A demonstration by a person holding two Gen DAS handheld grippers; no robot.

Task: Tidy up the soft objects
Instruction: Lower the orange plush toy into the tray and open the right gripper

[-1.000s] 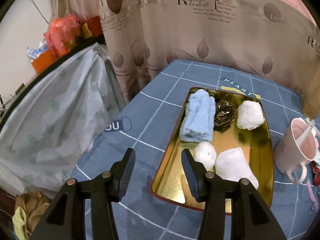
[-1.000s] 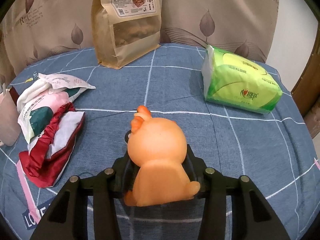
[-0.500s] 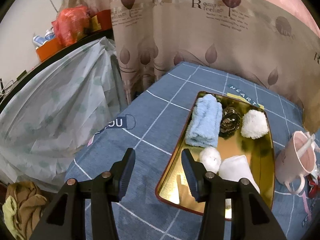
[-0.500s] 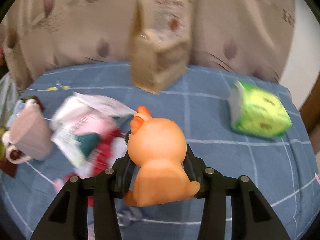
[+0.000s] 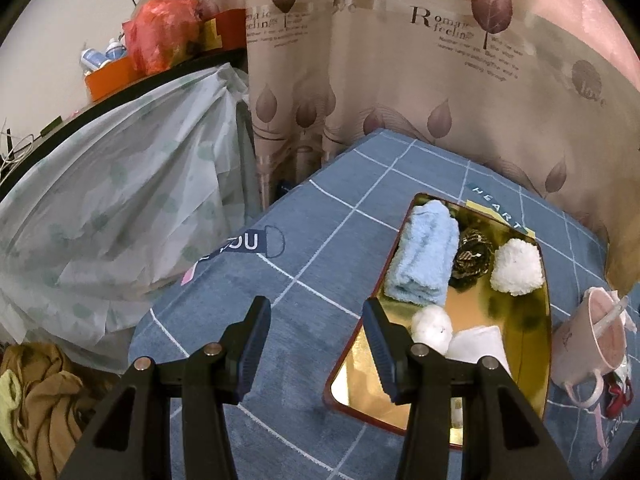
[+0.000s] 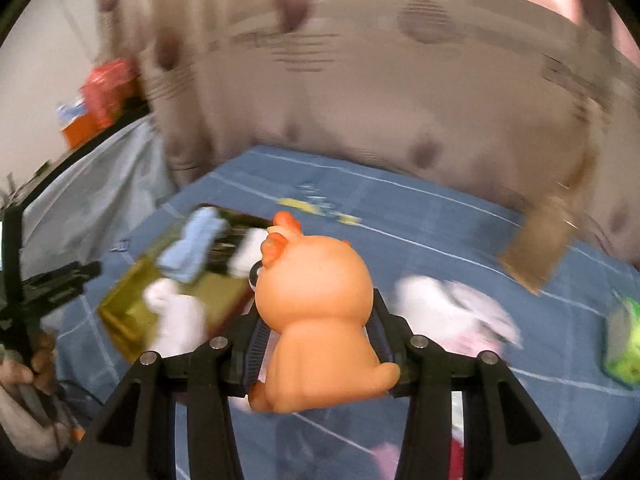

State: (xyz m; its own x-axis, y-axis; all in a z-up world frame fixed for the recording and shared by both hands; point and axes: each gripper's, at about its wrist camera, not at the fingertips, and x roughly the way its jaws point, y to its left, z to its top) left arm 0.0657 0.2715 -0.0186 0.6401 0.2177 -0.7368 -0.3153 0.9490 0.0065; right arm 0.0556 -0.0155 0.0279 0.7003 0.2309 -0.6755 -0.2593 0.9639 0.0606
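My right gripper (image 6: 316,340) is shut on an orange squishy animal toy (image 6: 320,312), held above the blue checked tablecloth. Blurred behind it lies the gold tray (image 6: 120,316). In the left wrist view the gold tray (image 5: 472,308) holds a rolled light-blue towel (image 5: 424,256), a dark metallic scrubber (image 5: 472,256), a white fluffy pompom (image 5: 518,266), a smaller white ball (image 5: 432,324) and a folded white cloth (image 5: 476,346). My left gripper (image 5: 316,344) stands open over the cloth, just left of the tray's near corner, with nothing between its fingers.
A pink mug (image 5: 596,344) with a spoon stands right of the tray. A brown paper bag (image 6: 540,248), a pink-white packet (image 6: 460,308) and a green tissue pack (image 6: 624,344) lie further right. A leaf-print curtain hangs behind; a plastic-covered heap (image 5: 120,216) sits left of the table.
My right gripper swung left and upward with the orange toy; the tray now shows where the bag and tissue pack were. My left gripper shifted slightly, so the tray sits further right in view.
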